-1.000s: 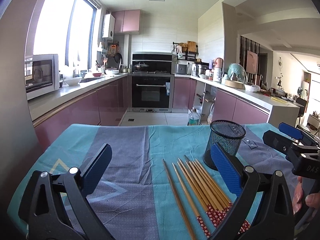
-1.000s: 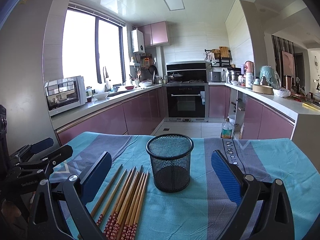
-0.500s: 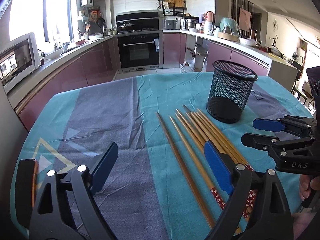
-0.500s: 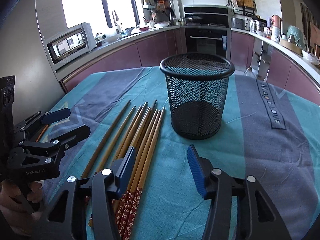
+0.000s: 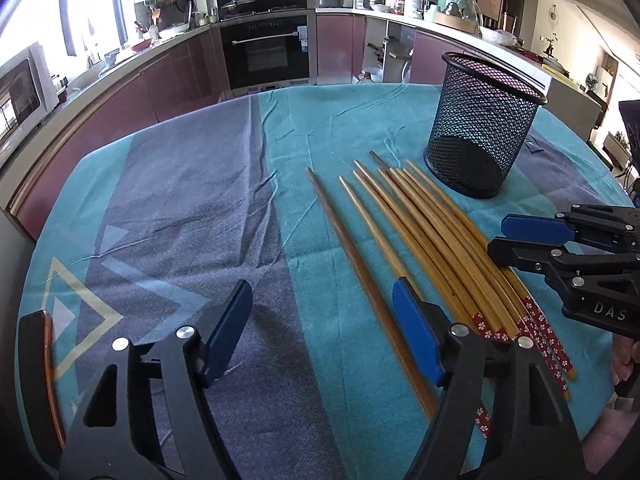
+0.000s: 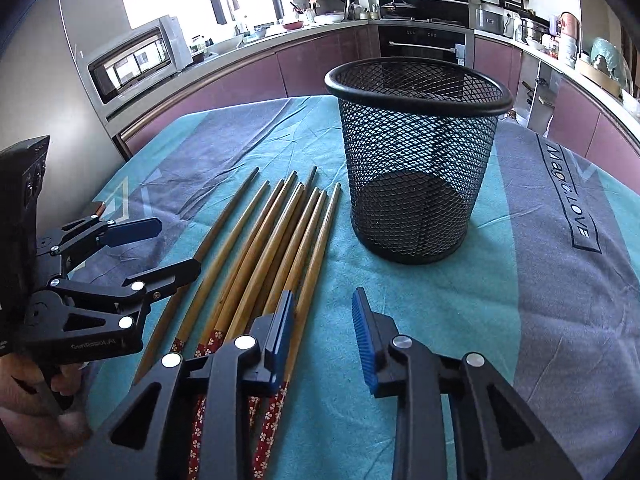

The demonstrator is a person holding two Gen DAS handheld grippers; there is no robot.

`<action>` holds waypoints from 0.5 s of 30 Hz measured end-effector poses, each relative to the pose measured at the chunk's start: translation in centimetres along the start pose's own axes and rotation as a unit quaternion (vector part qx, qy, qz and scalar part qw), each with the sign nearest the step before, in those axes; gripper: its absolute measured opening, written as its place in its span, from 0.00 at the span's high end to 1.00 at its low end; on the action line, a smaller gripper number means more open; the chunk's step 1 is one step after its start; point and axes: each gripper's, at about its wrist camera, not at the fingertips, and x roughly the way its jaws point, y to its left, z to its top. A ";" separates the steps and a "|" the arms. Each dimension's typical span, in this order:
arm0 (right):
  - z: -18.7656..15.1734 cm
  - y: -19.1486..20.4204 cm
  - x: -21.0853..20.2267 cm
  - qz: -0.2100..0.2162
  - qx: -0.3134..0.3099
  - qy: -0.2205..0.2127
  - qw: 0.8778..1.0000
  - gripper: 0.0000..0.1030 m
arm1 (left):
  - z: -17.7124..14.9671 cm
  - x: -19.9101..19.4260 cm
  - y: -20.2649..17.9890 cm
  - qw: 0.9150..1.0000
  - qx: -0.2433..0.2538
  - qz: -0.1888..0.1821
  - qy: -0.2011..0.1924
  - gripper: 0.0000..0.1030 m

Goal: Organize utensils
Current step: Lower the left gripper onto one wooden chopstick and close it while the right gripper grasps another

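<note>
Both tools hang low over the worktop with nothing between their pads. The left tool has just been narrowing but its jaws stand well apart; the right tool has just been closing too and leaves only a slim gap, empty. In the right wrist view the chopsticks lie as a loose fan from 7 o'clock toward 12, patterned red ends nearest the camera, tips close beside the black mesh cup, which stands upright at about 1 o'clock. The right tool's left pad seems to hover over the outermost stick, though whether it touches is hard to tell at this angle. To do the pick well, the judgement is to straddle a single stick near its thick end, squeeze across its width, then lift and tip it upright before lowering it into the cup, keeping neighbours undisturbed.
</note>
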 end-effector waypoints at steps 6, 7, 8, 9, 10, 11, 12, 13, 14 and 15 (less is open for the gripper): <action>0.8 0.4 0.7 -0.013 -0.017 0.010 1.000 0.80 | 0.7 1.0 -0.6 1.000 0.009 -0.007 0.008 0.41; 1.0 0.5 0.8 -0.014 -0.019 0.011 1.000 0.80 | 0.9 1.2 -0.7 1.000 0.010 -0.007 0.008 0.43; 1.2 0.5 1.0 -0.015 -0.020 0.011 1.000 0.81 | 1.1 1.4 -0.8 1.000 0.012 -0.007 0.008 0.44; 1.4 0.5 1.2 -0.016 -0.020 0.012 1.000 0.81 | 1.3 1.5 -0.9 1.000 0.012 -0.006 0.008 0.44; 1.6 0.5 1.4 -0.015 -0.021 0.012 1.000 0.81 | 1.5 1.8 -1.0 1.000 0.009 -0.005 0.009 0.44; 1.7 0.5 1.5 -0.014 -0.022 0.011 1.000 0.81 | 1.7 2.1 -1.0 1.000 0.006 -0.005 0.009 0.44; 1.9 0.5 1.7 -0.013 -0.024 0.010 1.000 0.81 | 1.9 2.3 -1.1 1.000 0.005 -0.004 0.009 0.44; 2.0 0.4 1.8 -0.013 -0.025 0.010 1.000 0.81 | 2.2 2.5 -1.1 1.000 0.005 -0.002 0.009 0.44; 2.2 0.5 1.9 -0.013 -0.025 0.009 1.000 0.83 | 2.3 2.5 -1.1 1.000 0.004 -0.002 0.009 0.48; 2.2 0.5 1.9 -0.013 -0.024 0.009 1.000 0.85 | 2.5 2.7 -1.2 1.000 0.004 -0.004 0.009 0.49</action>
